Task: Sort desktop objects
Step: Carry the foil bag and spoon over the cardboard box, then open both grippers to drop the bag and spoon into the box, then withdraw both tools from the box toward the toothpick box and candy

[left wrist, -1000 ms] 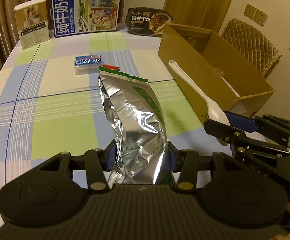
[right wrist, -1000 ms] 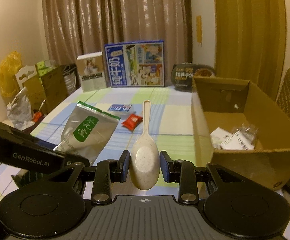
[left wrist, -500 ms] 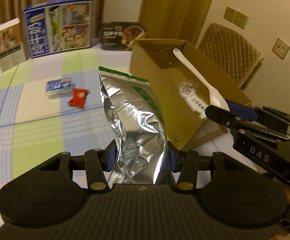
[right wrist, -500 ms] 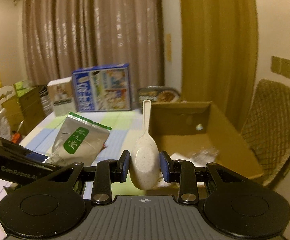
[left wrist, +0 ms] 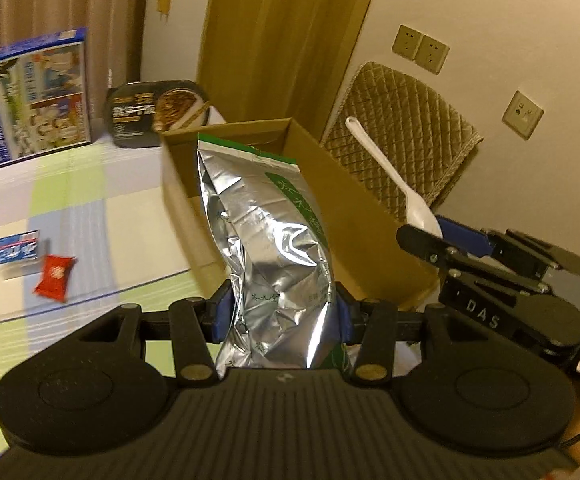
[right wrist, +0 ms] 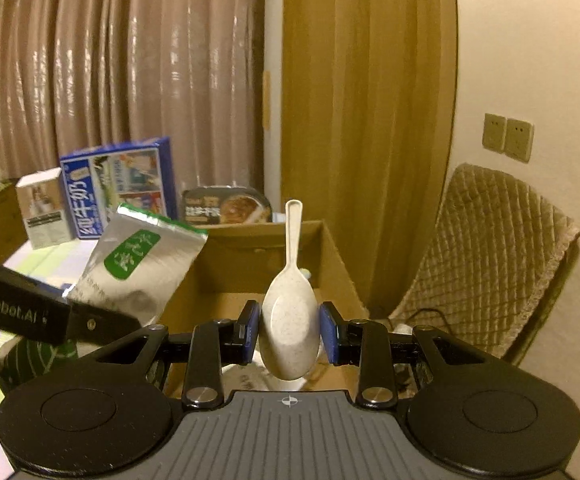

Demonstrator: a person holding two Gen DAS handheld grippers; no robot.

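Observation:
My left gripper (left wrist: 282, 314) is shut on a silver foil pouch with a green label (left wrist: 268, 248), held upright in front of the open cardboard box (left wrist: 370, 216). My right gripper (right wrist: 289, 332) is shut on the bowl of a white plastic spoon (right wrist: 290, 308), handle pointing up, held over the near end of the box (right wrist: 230, 268). The right gripper also shows in the left wrist view (left wrist: 442, 236) with the spoon (left wrist: 394, 180), at the box's right side. The pouch shows in the right wrist view (right wrist: 142, 264) at the left.
On the checked tablecloth lie a small blue-white pack (left wrist: 18, 250) and a red sachet (left wrist: 55, 278). A blue milk carton (left wrist: 30, 100), a black meal tray (left wrist: 158, 114) and a white box (right wrist: 44, 208) stand at the back. A quilted chair (left wrist: 406, 148) is right of the box.
Both grippers have swung right and risen toward the cardboard box, carrying the pouch and the spoon. The box now sits directly ahead of both; the grips are unchanged.

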